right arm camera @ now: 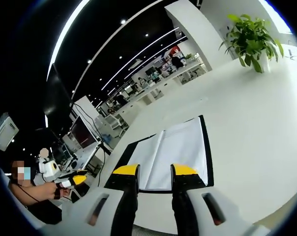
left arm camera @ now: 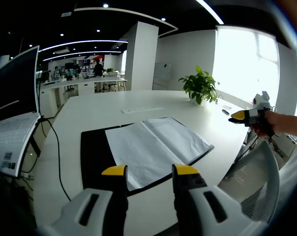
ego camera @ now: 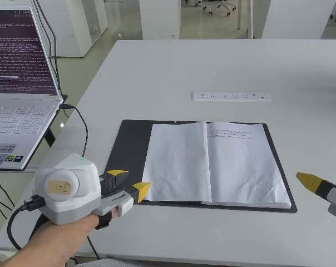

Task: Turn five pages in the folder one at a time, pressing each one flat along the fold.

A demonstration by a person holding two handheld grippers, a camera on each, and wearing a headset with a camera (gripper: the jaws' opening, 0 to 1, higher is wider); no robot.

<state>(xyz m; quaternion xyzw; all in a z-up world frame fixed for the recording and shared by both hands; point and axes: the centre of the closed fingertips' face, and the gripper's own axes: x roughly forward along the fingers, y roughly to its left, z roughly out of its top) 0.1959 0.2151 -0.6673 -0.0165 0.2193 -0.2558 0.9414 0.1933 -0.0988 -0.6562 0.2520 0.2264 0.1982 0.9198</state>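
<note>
Head view: one folder point(ego camera: 208, 162), one laptop point(ego camera: 16, 94).

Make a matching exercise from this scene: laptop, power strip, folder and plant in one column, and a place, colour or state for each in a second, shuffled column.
Column one:
1 laptop
2 power strip
3 folder
4 plant

Column two:
a lying open on the table
b green
c lid up, screen lit
d on the table, beyond the folder

Pairs: 1-c, 2-d, 3-a, 4-b.
</note>
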